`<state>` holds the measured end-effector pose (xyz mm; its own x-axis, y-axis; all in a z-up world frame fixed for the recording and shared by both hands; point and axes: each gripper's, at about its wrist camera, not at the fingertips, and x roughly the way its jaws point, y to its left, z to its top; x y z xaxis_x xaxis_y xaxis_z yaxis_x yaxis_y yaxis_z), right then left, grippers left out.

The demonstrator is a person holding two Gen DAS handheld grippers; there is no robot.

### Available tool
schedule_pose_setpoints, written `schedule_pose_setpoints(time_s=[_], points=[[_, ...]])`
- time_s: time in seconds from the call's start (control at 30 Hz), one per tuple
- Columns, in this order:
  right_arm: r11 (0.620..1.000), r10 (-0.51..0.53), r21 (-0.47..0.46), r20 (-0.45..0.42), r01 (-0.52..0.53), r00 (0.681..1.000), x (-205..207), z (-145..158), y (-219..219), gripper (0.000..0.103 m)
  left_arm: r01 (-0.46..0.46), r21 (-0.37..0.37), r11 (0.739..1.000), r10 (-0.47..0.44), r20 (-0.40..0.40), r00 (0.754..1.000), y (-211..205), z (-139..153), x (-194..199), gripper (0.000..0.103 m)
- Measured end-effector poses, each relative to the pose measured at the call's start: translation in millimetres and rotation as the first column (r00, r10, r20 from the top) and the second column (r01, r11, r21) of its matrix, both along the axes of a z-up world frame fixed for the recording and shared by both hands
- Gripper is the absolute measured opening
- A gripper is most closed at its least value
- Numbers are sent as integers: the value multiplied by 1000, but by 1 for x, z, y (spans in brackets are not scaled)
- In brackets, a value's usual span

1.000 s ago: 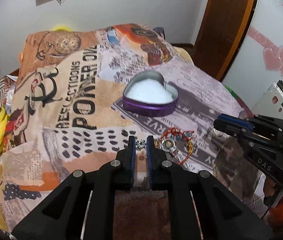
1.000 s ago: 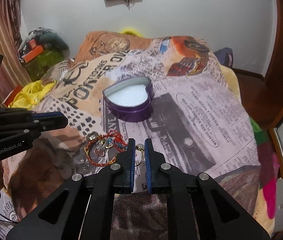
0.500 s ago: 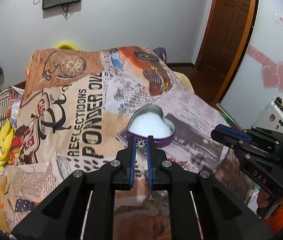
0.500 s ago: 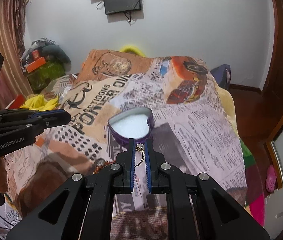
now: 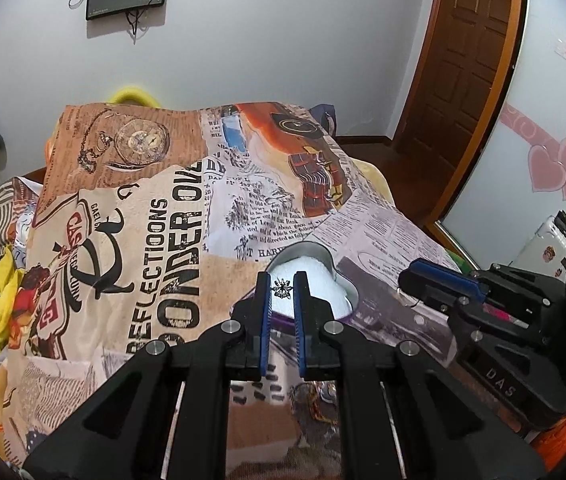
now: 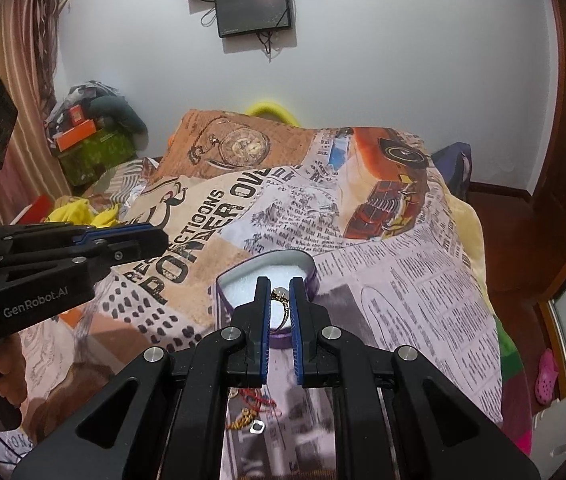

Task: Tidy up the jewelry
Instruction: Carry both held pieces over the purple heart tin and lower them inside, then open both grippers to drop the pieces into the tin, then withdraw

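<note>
Both pairs of tongs are gripping jewelry above the bed, which is carrying everything under a newspaper-print cover. The left tongs are pinching a small dark spiky ornament at the very tips; the right tongs are clamping a gold ring with a pale stone, its band hanging between the blue pads. Each piece is hovering over the heart-shaped tin, which is sitting near the middle of the bed, closer to the front edge, with white padding inside.

The risks, as I am judging them: the ornament is being held by so little that a small jolt or a wrist roll could be flicking it out, and on this busy print a piece that small would be hard to find again. The ring is caught across its band and could be swivelling or slipping as the pads ease apart. Released from too high, either piece could be bouncing off the padding and over the low wall. The two tongs are converging on one tin, so they could be knocking each other.

Counting: two tongs, one tin, one ring, one ornament, and one tangle of red-thread bracelets and charms lying at the front edge, too blurred to be counting singly.
</note>
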<state>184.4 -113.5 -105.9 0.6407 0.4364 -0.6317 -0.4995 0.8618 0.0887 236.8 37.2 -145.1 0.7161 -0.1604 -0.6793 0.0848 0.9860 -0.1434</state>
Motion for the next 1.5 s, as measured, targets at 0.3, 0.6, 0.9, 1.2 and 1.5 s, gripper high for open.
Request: schedule_pose_setpoints(time_s=[0.3, 0.6, 0.9, 1.2, 1.5], points=[[999, 34, -26, -35, -35, 999, 23, -15, 15, 8, 12, -18, 1000, -13, -45, 999, 0, -14, 31, 9], [997, 64, -42, -104, -69, 993, 42, -35, 23, 8, 44, -42, 998, -48, -98, 994, -4, -34, 55, 9], [996, 67, -50, -161, -76, 985, 50, -48, 23, 8, 56, -50, 997, -63, -151, 987, -5, -54, 68, 9], [995, 70, -55, -174, -81, 982, 49, -48, 23, 8, 50, -37, 998, -55, -151, 987, -5, -55, 69, 9], [996, 55, -53, -161, -64, 985, 40, -35, 16, 21, 37, -23, 999, -40, -117, 992, -7, -36, 55, 10]])
